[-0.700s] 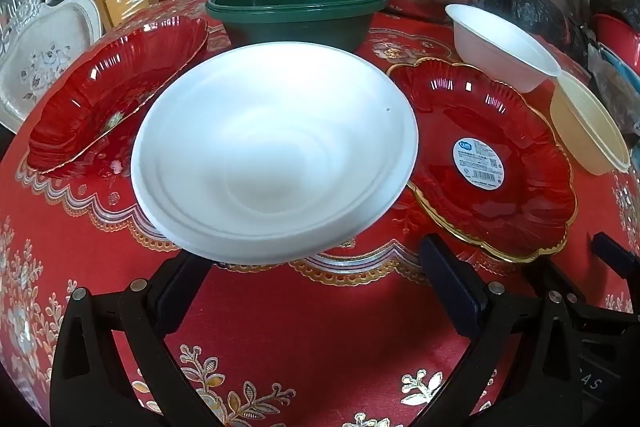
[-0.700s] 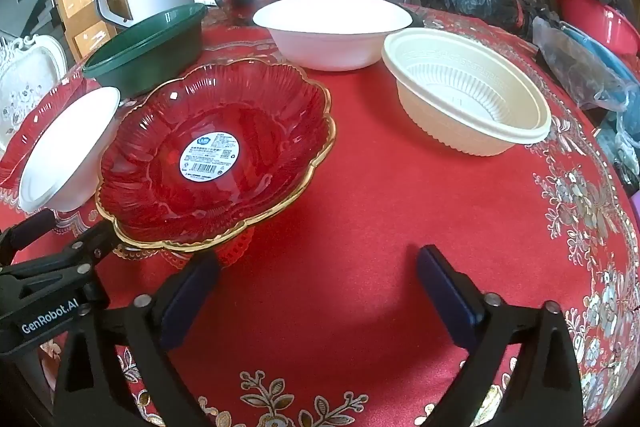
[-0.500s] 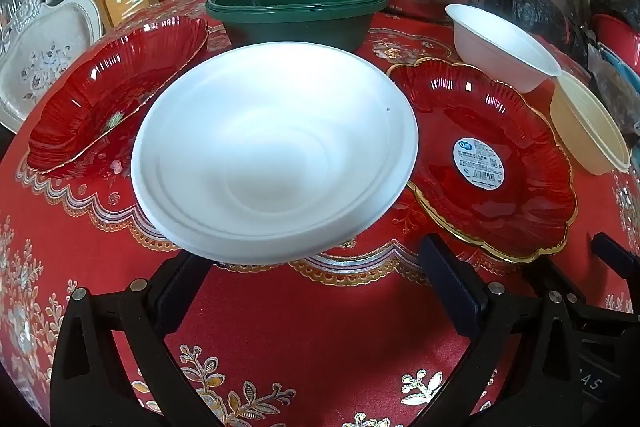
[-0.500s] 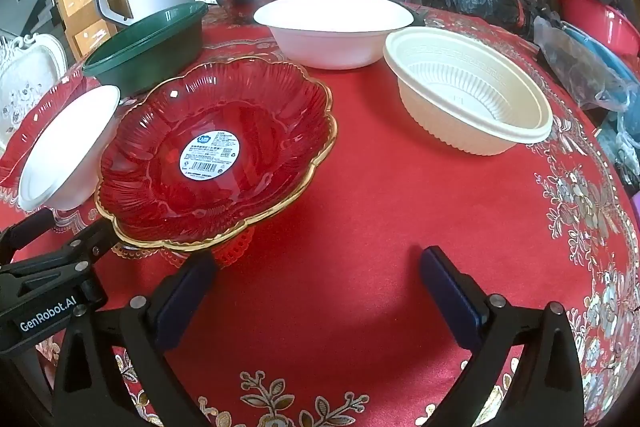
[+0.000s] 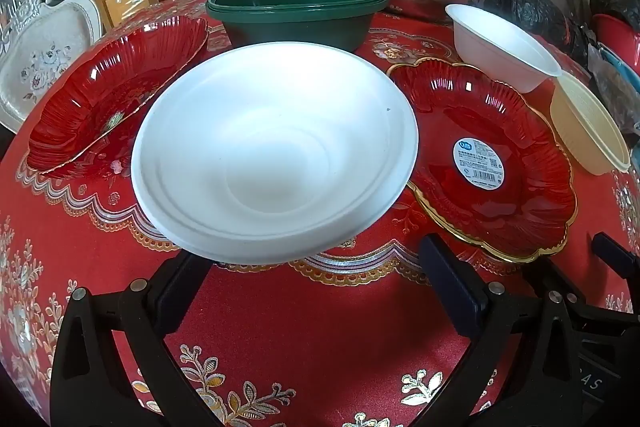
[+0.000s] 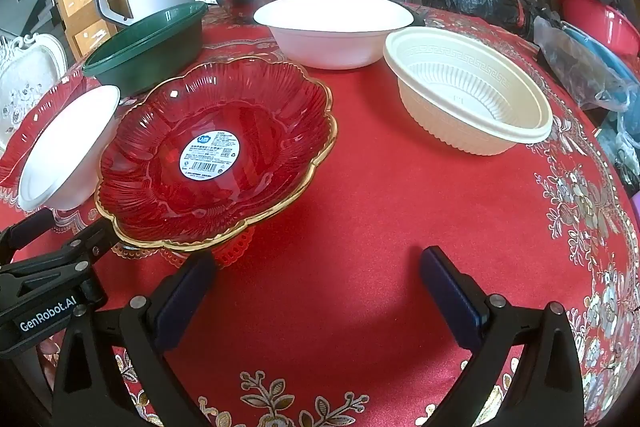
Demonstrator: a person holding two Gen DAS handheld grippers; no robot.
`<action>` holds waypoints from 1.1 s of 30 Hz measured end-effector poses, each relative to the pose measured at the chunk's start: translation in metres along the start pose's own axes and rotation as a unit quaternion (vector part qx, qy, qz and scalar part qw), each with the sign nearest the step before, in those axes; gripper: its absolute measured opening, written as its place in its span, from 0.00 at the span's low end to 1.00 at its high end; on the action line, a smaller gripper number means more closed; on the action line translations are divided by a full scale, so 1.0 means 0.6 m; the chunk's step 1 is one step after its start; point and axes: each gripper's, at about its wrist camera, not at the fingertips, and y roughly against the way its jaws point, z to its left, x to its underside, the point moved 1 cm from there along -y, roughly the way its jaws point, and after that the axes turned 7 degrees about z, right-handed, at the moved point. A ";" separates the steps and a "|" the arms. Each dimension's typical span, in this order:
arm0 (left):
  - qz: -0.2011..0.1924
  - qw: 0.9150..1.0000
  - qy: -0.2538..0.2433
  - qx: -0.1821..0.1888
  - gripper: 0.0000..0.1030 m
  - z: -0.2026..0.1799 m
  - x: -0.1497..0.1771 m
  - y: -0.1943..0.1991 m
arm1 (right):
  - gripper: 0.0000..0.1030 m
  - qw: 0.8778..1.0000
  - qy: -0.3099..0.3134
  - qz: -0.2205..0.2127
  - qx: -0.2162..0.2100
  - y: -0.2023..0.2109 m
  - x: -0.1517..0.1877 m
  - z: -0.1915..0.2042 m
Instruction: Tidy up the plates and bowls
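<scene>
Left gripper (image 5: 316, 291) stands wide apart, empty; we note a smooth round white bowl (image 5: 276, 155) just ahead. Right gripper (image 6: 320, 291) likewise gapes; a ribbed, gold-rimmed scalloped red plate (image 6: 216, 155) sits ahead-left.

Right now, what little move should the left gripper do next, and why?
Probably ease the left gripper forward and close on the near rim of the white bowl. Its jaws are wide open and empty, and that bowl sits just ahead of them. A matching white bowl stands farther back, so the two could likely be nested.
</scene>
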 end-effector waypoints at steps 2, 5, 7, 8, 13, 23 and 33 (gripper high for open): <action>0.000 1.000 0.000 0.000 0.99 0.000 0.000 0.000 | 0.99 1.000 0.000 0.000 0.000 0.000 0.000 0.000; 0.000 1.000 0.000 0.000 0.99 -0.001 0.000 0.000 | 0.99 1.000 0.000 0.000 0.000 0.000 0.000 0.000; 0.000 1.000 0.000 0.000 0.99 -0.001 0.000 0.000 | 0.99 1.000 0.000 0.000 0.000 0.000 0.000 0.000; 0.000 1.000 0.000 0.000 0.99 0.000 0.000 0.000 | 0.99 1.000 0.000 0.000 0.000 0.000 0.000 0.000; 0.000 1.000 0.000 0.000 0.99 -0.001 0.000 0.000 | 0.99 1.000 0.000 0.000 0.000 0.001 0.000 0.000; 0.000 1.000 0.000 0.000 0.99 0.000 0.000 0.000 | 0.99 1.000 0.000 0.000 0.000 0.005 0.002 -0.001; 0.000 1.000 0.000 0.000 0.99 0.000 0.000 0.000 | 1.00 1.000 0.000 0.000 0.000 0.000 -0.001 -0.001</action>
